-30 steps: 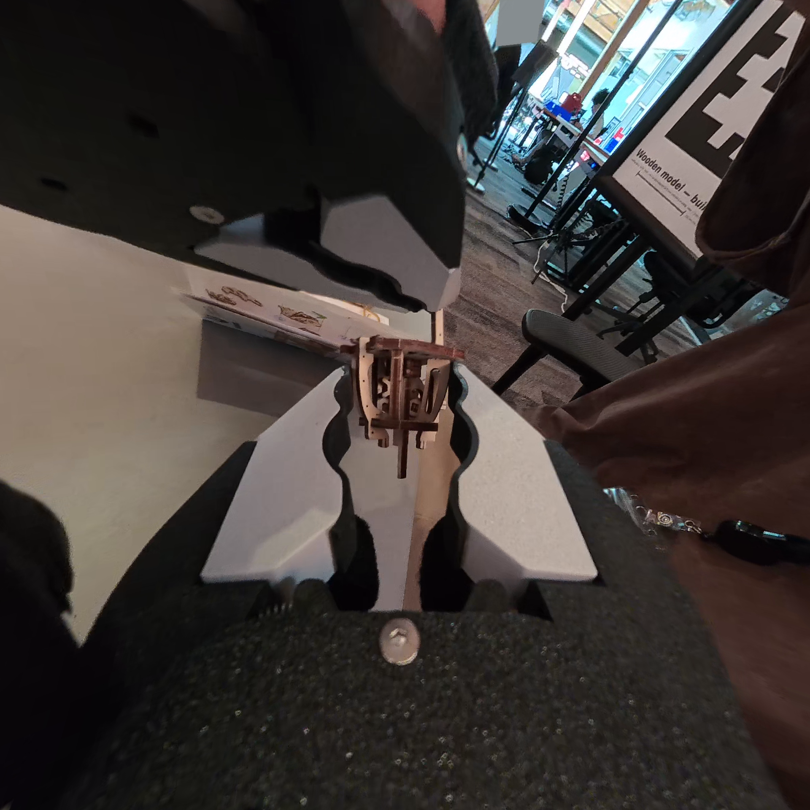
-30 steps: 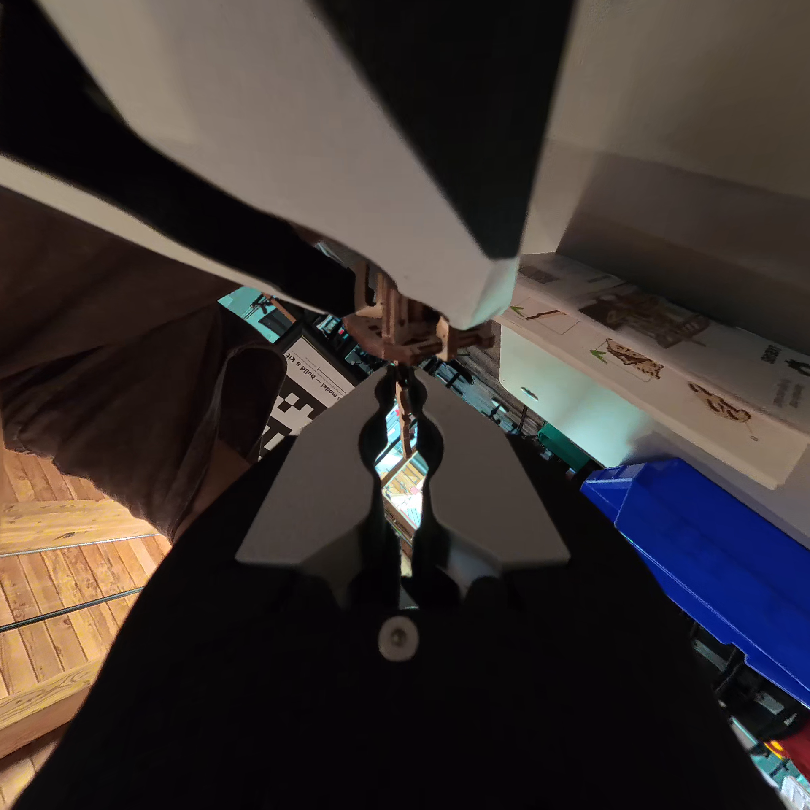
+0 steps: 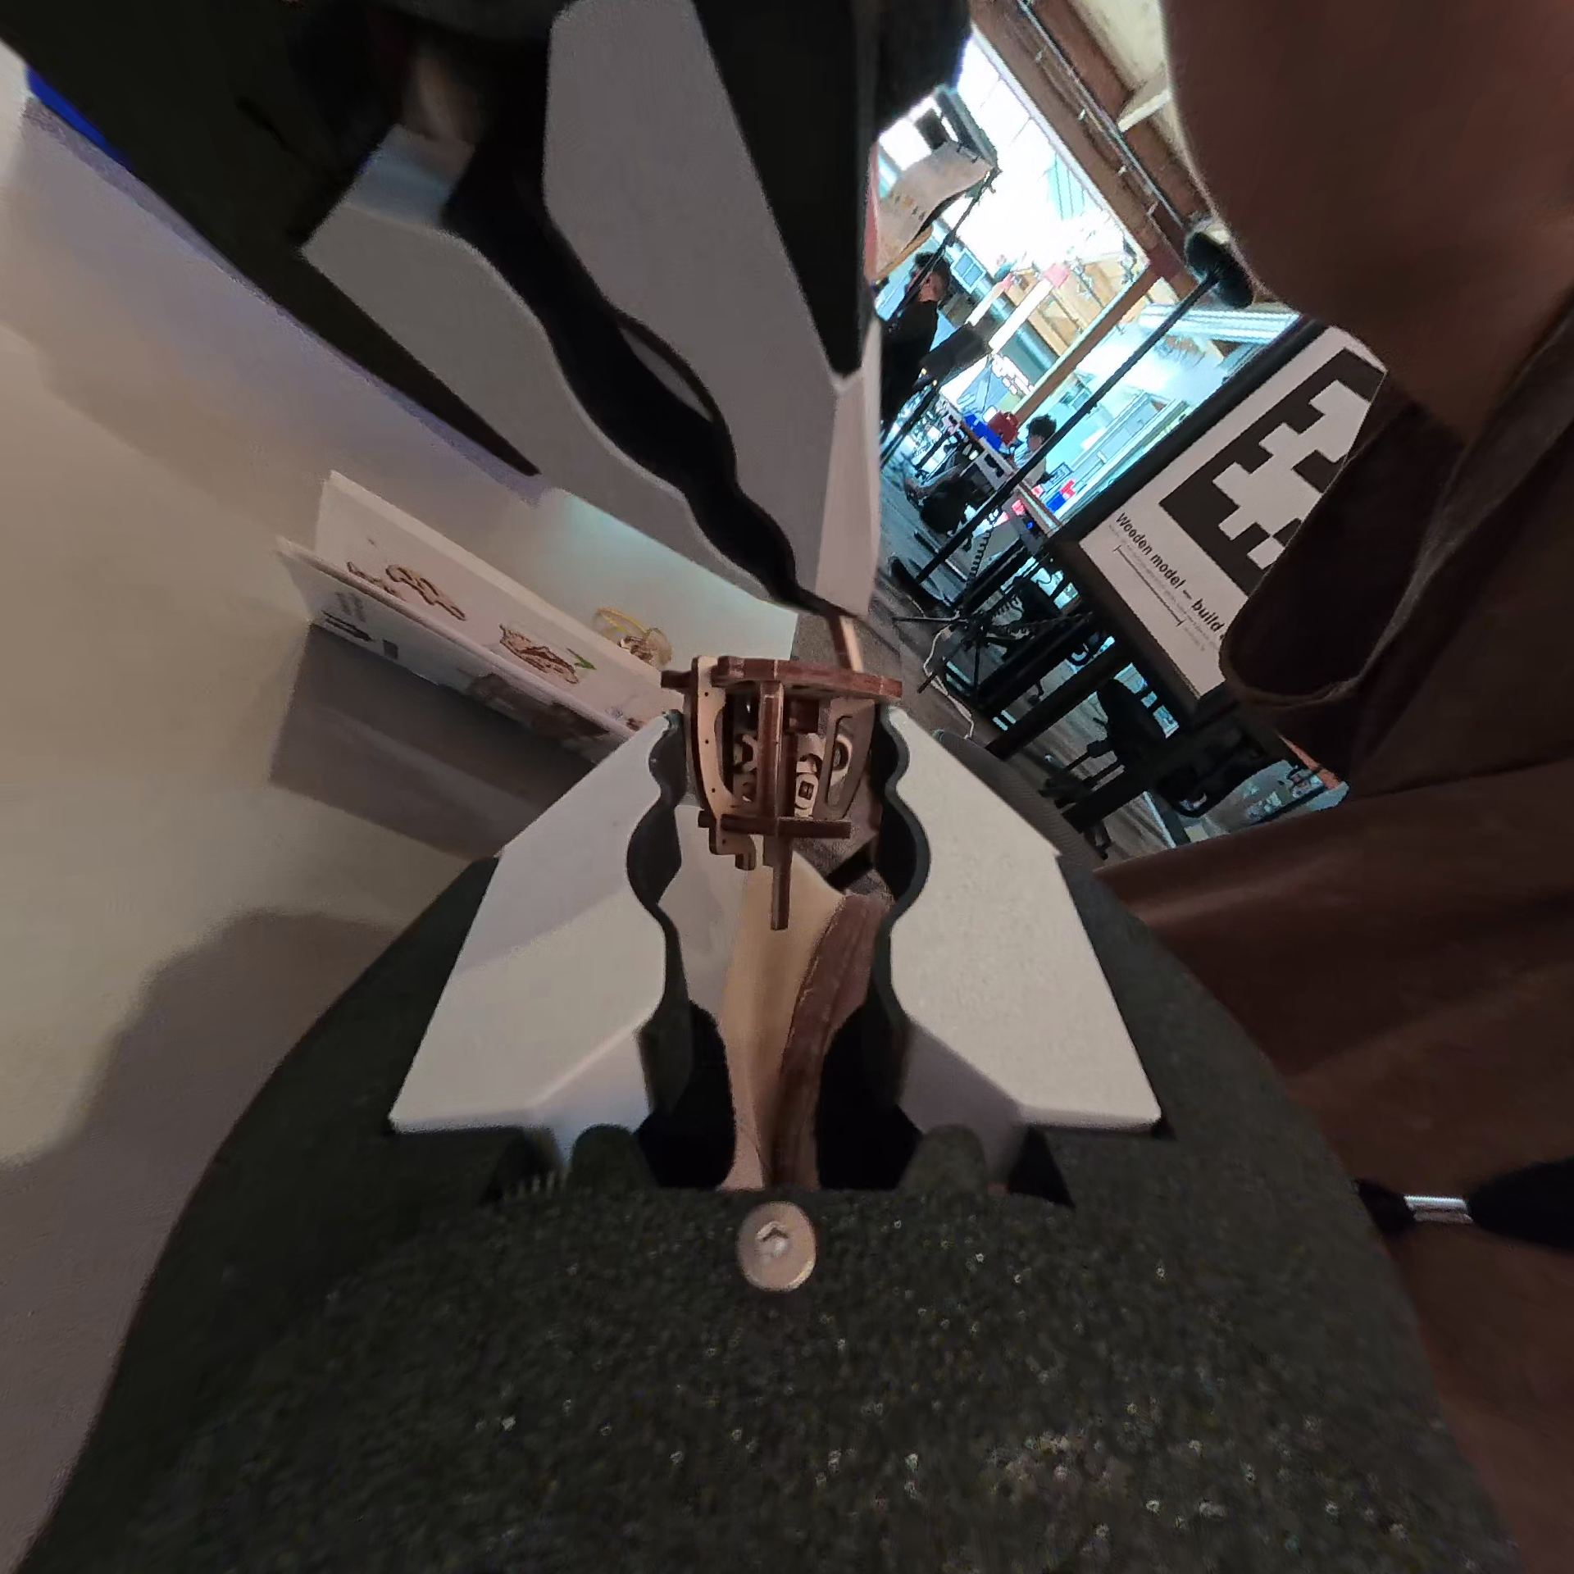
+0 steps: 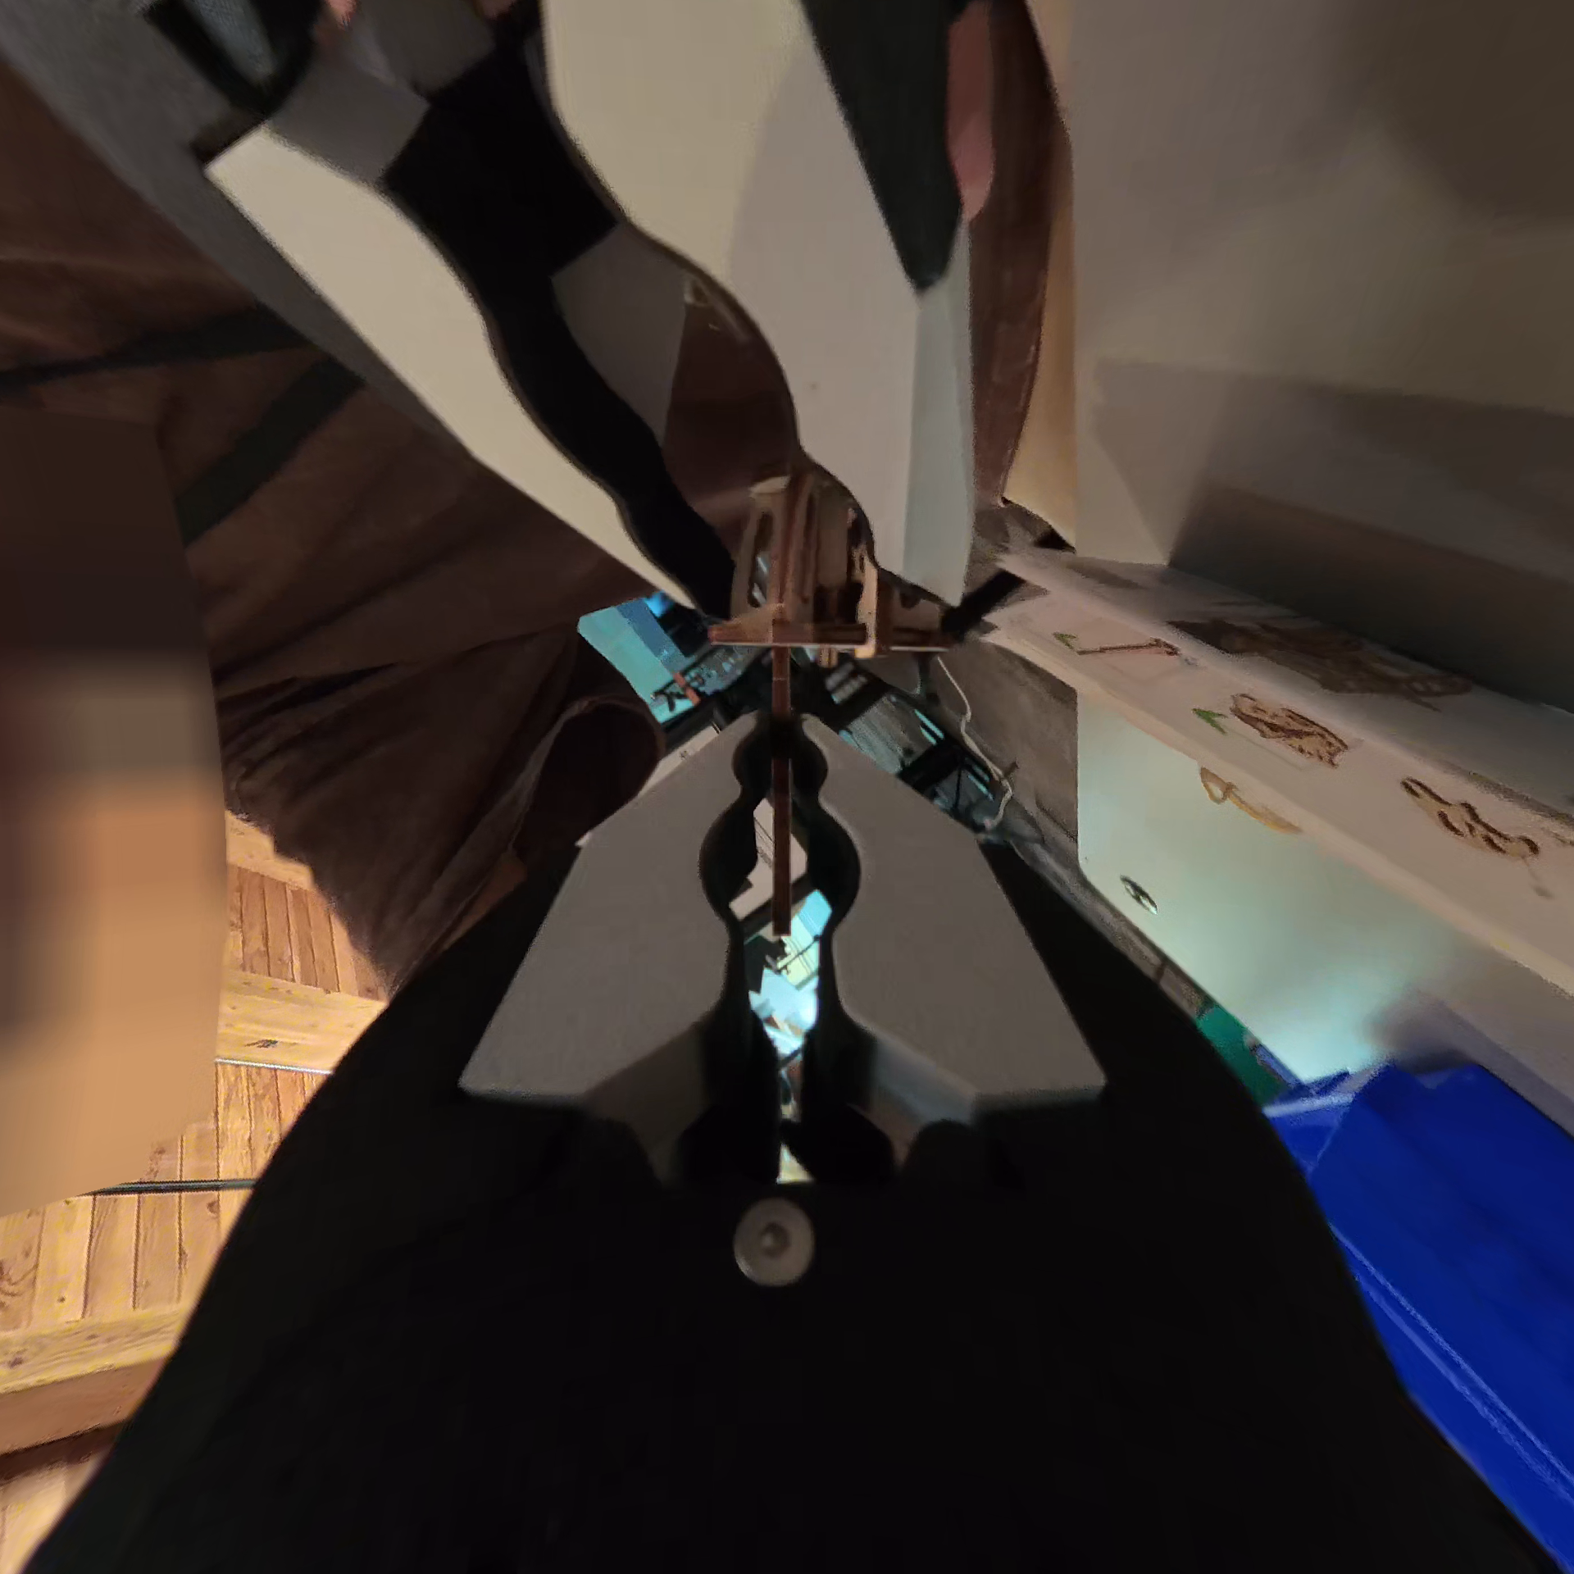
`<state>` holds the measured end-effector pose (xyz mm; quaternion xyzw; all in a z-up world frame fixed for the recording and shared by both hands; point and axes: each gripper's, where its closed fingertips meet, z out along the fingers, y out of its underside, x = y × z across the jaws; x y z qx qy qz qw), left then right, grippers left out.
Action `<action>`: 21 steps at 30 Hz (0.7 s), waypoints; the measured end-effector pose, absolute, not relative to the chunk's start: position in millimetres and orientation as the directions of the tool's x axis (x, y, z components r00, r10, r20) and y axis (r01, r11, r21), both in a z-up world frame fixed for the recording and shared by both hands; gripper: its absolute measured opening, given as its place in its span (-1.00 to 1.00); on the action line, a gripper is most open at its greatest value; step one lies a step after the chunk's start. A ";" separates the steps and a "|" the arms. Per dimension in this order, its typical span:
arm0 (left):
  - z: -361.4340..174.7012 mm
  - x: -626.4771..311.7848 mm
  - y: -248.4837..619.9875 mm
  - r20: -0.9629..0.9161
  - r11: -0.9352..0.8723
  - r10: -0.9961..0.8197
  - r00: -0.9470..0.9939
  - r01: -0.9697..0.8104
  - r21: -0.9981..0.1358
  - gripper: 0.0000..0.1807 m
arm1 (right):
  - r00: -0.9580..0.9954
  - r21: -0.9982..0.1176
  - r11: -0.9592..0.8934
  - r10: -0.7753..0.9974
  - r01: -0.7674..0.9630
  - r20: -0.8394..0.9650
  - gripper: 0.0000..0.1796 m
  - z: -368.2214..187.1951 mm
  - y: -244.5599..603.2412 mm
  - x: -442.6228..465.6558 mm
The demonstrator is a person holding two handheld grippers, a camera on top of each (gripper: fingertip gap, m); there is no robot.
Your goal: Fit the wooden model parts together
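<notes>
Left tool (image 3: 779, 749) is clamped on the small brown laser-cut wooden model assembly (image 3: 771, 758), pinched right at its grey fingertips with a thin peg sticking down into the gap between them.

The right tool (image 4: 777, 749) is closed tight on a thin dark wooden strip (image 4: 780, 818). That strip stands on edge in the narrow slot between its fingers, and its far end meets the underside of the assembly, which shows blurred in the right wrist view.

From the left wrist view the right tool comes in from above, tips nearly together just over the model's flat top plate.

Behind it on the white counter (image 3: 128, 596) lies a white instruction booklet with printed model pictures (image 3: 477, 622), well apart from the model. A brown sleeve (image 3: 1405, 766) fills the right side.
</notes>
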<state>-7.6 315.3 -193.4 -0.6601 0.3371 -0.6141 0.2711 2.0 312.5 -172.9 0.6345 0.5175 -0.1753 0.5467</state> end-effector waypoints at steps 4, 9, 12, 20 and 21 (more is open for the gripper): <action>-189.3 -11.4 321.9 0.641 -0.640 -0.768 0.021 -0.071 -0.765 -0.55 | 0.383 0.459 0.073 0.446 0.886 -0.809 -0.98 -171.7 319.0 0.6; -188.6 -13.0 330.0 0.631 -0.633 -0.773 0.062 -0.041 -0.773 -0.55 | 0.395 0.453 0.018 0.461 0.891 -0.795 -0.99 -173.5 328.2 4.1; -187.0 -16.1 336.7 0.609 -0.613 -0.787 0.097 -0.014 -0.790 -0.55 | 0.392 0.431 -0.021 0.458 0.902 -0.798 -0.99 -172.6 334.2 1.6; -187.7 -22.4 350.6 0.622 -0.625 -0.767 0.155 0.038 -0.780 -0.55 | 0.368 0.373 -0.090 0.485 0.923 -0.793 -0.99 -169.5 347.5 -3.1; -188.7 -22.1 350.8 0.616 -0.620 -0.771 0.162 0.033 -0.784 -0.55 | 0.368 0.372 -0.093 0.491 0.923 -0.790 -0.99 -169.4 348.5 -3.2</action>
